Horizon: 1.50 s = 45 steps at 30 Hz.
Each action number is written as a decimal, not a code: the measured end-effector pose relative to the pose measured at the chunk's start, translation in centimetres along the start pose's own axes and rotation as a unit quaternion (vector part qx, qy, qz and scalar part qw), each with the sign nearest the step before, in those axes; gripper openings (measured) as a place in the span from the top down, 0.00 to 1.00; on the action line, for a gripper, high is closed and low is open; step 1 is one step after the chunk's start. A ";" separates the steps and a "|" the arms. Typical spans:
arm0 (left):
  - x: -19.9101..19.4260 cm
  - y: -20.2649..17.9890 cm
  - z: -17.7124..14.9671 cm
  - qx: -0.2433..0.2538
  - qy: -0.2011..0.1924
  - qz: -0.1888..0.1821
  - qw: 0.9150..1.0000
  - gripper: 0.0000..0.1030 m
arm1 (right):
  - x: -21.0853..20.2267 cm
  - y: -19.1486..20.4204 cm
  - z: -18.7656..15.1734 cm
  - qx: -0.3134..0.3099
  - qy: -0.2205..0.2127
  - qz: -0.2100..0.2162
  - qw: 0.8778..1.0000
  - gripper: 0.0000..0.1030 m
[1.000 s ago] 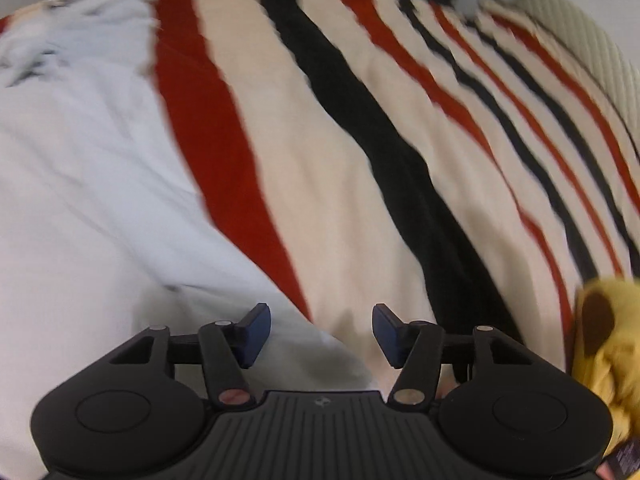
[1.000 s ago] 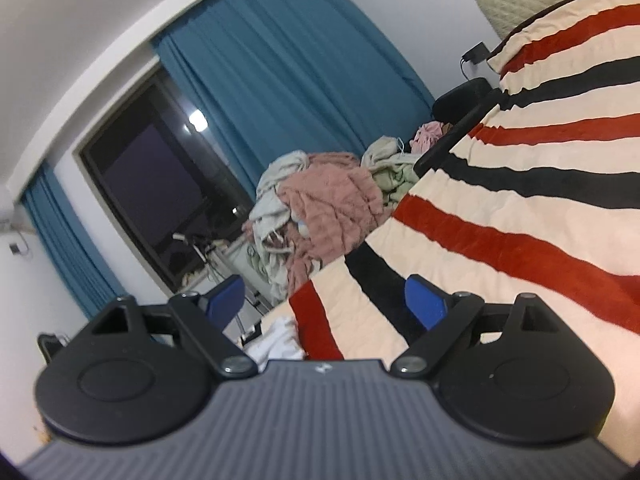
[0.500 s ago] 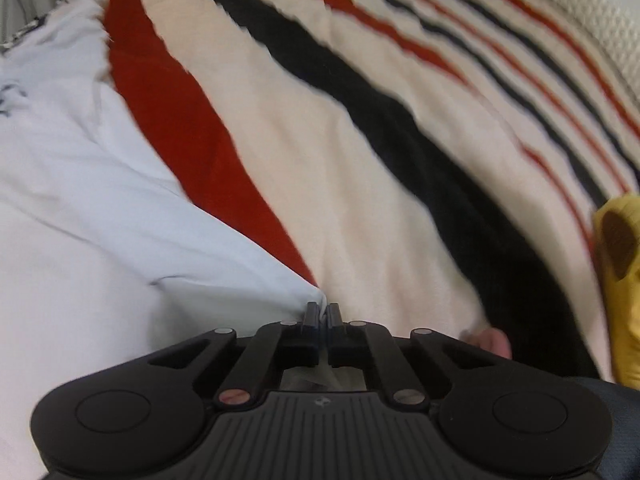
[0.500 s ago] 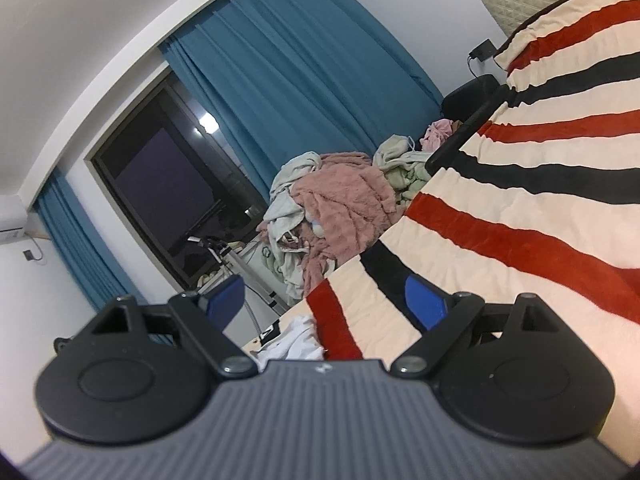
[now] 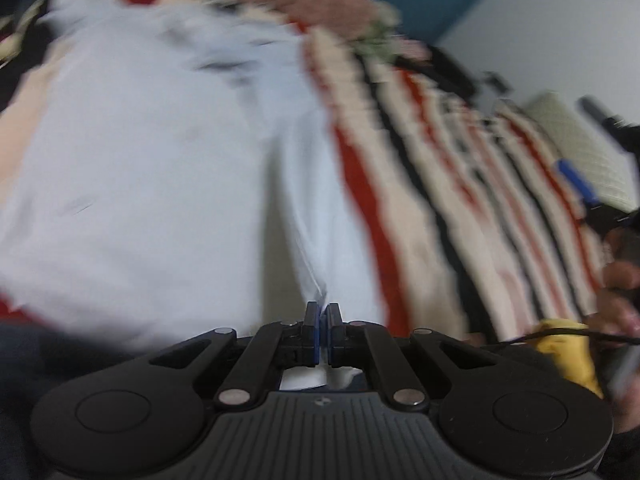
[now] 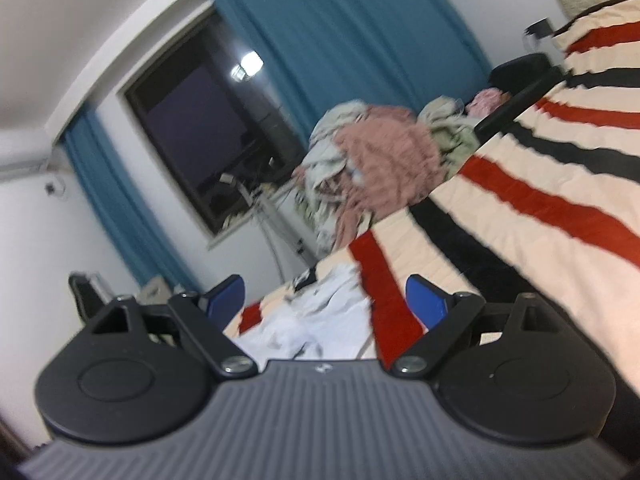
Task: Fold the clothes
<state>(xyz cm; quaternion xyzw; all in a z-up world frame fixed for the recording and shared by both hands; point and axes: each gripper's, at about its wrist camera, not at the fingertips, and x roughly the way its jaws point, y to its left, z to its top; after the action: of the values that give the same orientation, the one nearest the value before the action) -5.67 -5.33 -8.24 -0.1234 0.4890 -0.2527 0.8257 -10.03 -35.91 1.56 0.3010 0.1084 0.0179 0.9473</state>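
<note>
Left gripper (image 5: 322, 312) angled downward, pinching white garment (image 5: 140, 168); right gripper (image 6: 326, 294) near level, spread, empty.

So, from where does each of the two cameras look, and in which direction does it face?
Left wrist: sits on the left gripper, looks down along its shut fingers at the white garment pinched between them on the striped blanket; a hand shows at the right edge.
Right wrist: sits on the right gripper, looks almost level across the bed toward the blue curtains, window and clothes pile; open fingers, nothing between them.
Shared: the white garment, striped blanket and clothes pile.
</note>
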 end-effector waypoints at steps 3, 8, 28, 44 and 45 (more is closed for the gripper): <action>-0.3 4.3 0.5 -0.038 0.014 0.015 0.999 0.95 | 2.3 2.0 -1.4 -0.016 0.037 0.007 0.999 0.13; -0.4 6.9 1.8 -0.047 0.032 0.004 0.998 0.68 | 5.2 4.3 -3.3 -0.059 0.089 0.001 0.994 0.14; 16.9 14.5 30.4 -0.246 -0.105 0.071 0.961 0.27 | 14.4 0.0 -7.0 -0.118 0.104 -0.121 0.980 0.14; 22.1 11.5 36.6 0.006 -0.191 0.311 0.931 0.94 | 18.7 -1.2 -8.8 -0.099 0.144 -0.101 0.979 0.15; 22.3 11.6 36.9 0.021 -0.188 0.328 0.926 0.94 | 18.7 -1.2 -8.8 -0.100 0.144 -0.101 0.979 0.15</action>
<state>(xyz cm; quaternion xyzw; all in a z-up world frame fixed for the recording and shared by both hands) 38.71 -9.14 -11.97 0.0162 0.3327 0.0492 0.9416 6.24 -30.05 -9.73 0.1866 0.2712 -0.0238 0.9440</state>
